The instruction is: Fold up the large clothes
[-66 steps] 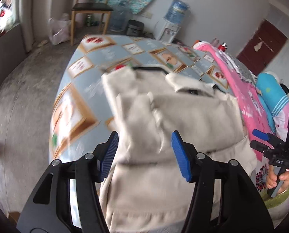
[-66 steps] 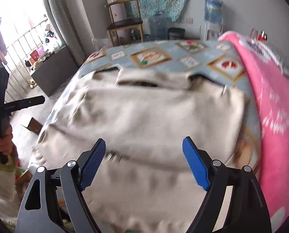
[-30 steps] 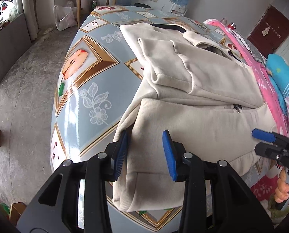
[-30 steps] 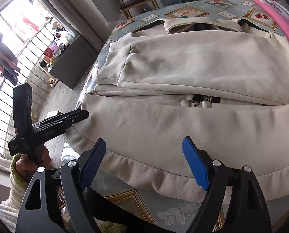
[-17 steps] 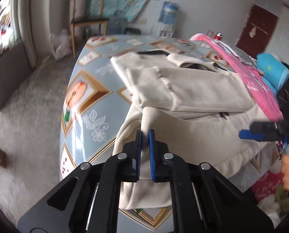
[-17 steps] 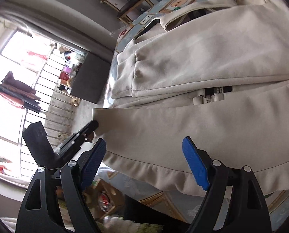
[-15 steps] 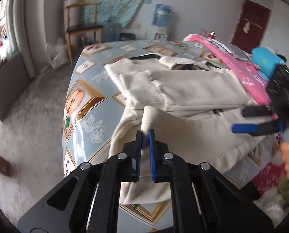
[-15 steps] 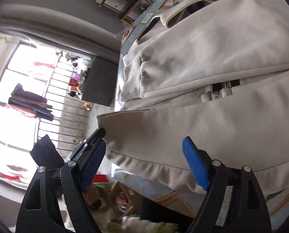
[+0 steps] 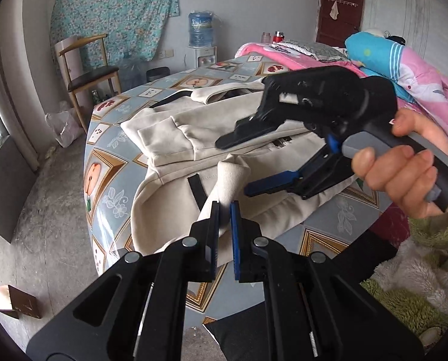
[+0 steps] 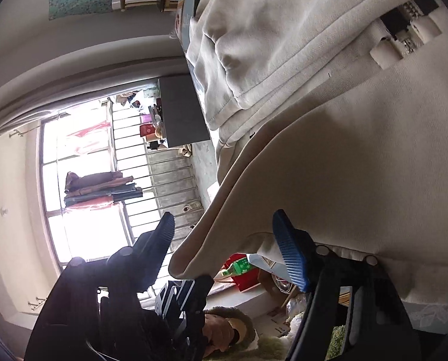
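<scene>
Hem corner lifted; second grip closing in.

The cream jacket [image 9: 212,126] lies half-folded on the bench [image 9: 109,162], its near hem corner now raised off it. My left jaws [image 9: 224,210] are pinched shut on that corner. My right jaws [image 10: 224,234], at three o'clock, have just been narrowing, half open astride the hem, not yet gripping.

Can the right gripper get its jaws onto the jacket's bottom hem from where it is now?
Probably yes. The right gripper has its jaws apart, just closing, with the hem of the cream jacket already hanging between them. Nothing blocks it; the left gripper pinches another fold.
</scene>
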`<state>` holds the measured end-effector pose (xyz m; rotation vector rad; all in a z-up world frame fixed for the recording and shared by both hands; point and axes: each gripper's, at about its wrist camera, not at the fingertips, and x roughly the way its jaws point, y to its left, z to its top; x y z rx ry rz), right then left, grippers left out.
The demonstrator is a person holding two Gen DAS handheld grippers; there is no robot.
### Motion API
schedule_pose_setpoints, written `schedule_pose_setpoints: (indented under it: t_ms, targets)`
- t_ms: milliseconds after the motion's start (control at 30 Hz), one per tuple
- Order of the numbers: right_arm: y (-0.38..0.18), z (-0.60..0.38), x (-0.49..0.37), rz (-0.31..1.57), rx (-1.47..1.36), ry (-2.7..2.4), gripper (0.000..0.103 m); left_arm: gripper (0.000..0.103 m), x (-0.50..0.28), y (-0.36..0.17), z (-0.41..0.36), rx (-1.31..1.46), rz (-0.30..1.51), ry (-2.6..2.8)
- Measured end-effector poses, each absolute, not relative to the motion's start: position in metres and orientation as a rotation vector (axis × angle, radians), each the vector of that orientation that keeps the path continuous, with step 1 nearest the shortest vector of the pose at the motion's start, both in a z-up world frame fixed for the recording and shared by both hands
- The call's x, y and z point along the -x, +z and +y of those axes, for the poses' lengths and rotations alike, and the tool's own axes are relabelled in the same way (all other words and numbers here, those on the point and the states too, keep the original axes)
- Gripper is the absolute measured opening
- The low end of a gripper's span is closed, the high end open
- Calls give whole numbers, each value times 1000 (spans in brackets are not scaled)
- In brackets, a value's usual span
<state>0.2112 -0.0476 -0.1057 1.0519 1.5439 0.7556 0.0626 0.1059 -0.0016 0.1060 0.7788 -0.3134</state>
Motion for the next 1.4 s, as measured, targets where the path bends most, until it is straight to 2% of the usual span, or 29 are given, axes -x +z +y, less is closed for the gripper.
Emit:
schedule_pose_setpoints:
  t_ms: [33, 67, 133, 200, 300, 333, 367, 433, 533, 733, 800, 867, 967, 1033, 1167, 1400]
  targets:
    - [-108, -46, -211, 1548, -1051, 751, 47, 7, -62, -2, 106, -105, 779, -316]
    - [-110, -45, -210, 1550, -1055, 749, 44, 7, -60, -3, 106, -106, 781, -318]
    - [-111, -45, -207, 1546, -1062, 750, 25, 7, -58, -5, 106, -108, 787, -317]
    - [-110, -44, -204, 1532, -1052, 750, 13, 7, -59, -8, 106, -100, 796, -317]
    - [-106, -43, -200, 1509, -1030, 758, 8, 10, -56, -8, 108, -86, 803, -309]
    - [-106, -43, -200, 1504, -1027, 758, 8, 19, -57, -7, 109, -83, 807, -307]
    - [-106, -42, -199, 1502, -1031, 760, 8, 33, -57, -8, 109, -82, 809, -306]
    - [-106, -42, -201, 1502, -1042, 762, 8, 44, -58, -9, 107, -92, 811, -308]
    - [-108, -46, -203, 1506, -1049, 768, 8, 49, -64, -16, 101, -127, 828, -323]
    - [-107, -50, -200, 1508, -1032, 800, 8, 49, -84, -29, 93, -174, 816, -295]
    - [-106, -51, -200, 1501, -1021, 813, 8, 43, -88, -29, 90, -176, 803, -314]
    - [-104, -53, -200, 1493, -1015, 828, 10, 25, -89, -28, 86, -176, 797, -345]
    - [-101, -63, -201, 1470, -997, 842, 24, 8, -88, -27, 80, -186, 792, -349]
    - [-98, -78, -201, 1440, -955, 816, 39, 7, -88, -26, 79, -177, 792, -329]
    - [-82, -129, -200, 1322, -853, 746, 48, 5, -95, -21, 87, -107, 797, -276]
    - [-40, -281, -206, 1057, -752, 424, 50, 5, -115, -24, 109, 50, 830, -150]
